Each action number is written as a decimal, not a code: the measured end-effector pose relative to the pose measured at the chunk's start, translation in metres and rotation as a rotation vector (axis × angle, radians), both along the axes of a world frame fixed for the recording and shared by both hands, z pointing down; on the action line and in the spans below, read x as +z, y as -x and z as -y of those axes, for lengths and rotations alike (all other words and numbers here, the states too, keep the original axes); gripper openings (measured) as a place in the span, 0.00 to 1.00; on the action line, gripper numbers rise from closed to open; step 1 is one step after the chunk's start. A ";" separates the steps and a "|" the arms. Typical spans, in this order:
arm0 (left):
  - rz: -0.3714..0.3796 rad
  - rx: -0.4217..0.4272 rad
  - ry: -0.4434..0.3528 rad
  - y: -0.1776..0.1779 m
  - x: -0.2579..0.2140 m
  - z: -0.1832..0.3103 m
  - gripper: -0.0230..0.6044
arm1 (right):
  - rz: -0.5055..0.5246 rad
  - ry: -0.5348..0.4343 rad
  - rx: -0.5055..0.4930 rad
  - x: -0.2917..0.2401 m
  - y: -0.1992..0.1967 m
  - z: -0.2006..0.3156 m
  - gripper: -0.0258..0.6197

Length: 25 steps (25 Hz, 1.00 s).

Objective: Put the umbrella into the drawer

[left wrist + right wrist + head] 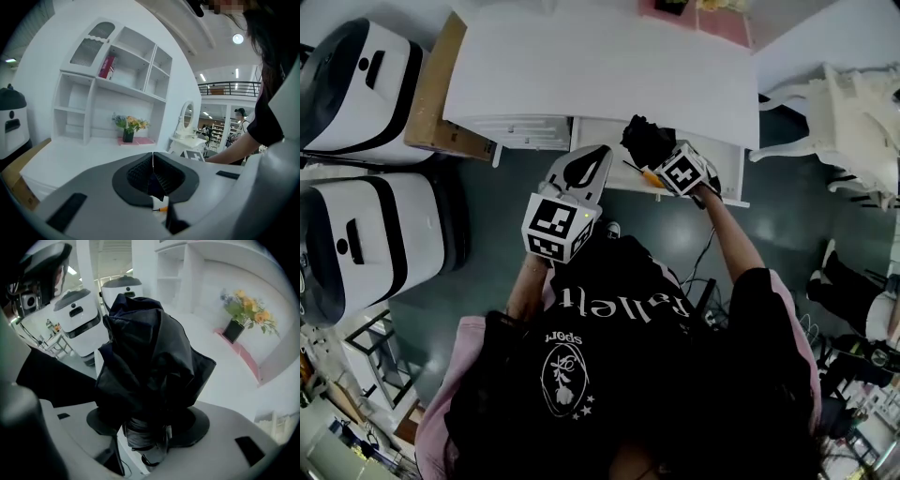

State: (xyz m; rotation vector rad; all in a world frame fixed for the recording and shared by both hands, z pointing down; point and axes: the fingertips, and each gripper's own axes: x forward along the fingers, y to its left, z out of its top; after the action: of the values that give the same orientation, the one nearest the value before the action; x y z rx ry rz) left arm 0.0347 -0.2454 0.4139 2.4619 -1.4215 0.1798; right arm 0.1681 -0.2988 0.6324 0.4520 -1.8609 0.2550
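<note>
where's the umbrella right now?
The folded black fabric umbrella is clamped in the right hand-held gripper, centre-right in the head view, held over the open white drawer at the front of the white desk.

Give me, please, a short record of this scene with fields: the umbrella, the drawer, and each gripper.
umbrella: black, folded, held over the open drawer
drawer: pulled open under the white desk
right gripper: jaws shut on the umbrella
left gripper: jaws together, nothing between them, in front of the drawer
task state: umbrella not yet released; whether it touches the drawer bottom cannot be told
</note>
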 end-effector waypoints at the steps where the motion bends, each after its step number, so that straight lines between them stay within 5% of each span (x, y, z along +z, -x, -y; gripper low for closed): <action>1: -0.001 -0.007 0.002 0.004 0.001 0.003 0.06 | -0.034 -0.003 -0.024 0.006 0.000 0.005 0.48; 6: -0.005 -0.038 0.015 0.024 0.008 0.015 0.06 | -0.102 0.056 -0.119 0.039 0.019 0.009 0.48; 15: 0.016 -0.053 0.046 0.050 0.025 0.034 0.06 | -0.180 0.189 -0.042 0.108 0.022 0.008 0.48; 25: 0.045 0.014 0.075 0.041 0.039 0.045 0.06 | -0.254 0.212 0.018 0.152 0.014 0.024 0.48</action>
State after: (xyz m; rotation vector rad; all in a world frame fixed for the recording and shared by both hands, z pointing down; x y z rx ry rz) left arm -0.0065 -0.2908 0.4533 2.4213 -1.3898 0.2878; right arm 0.1536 -0.3223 0.7841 0.3381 -1.5629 0.3853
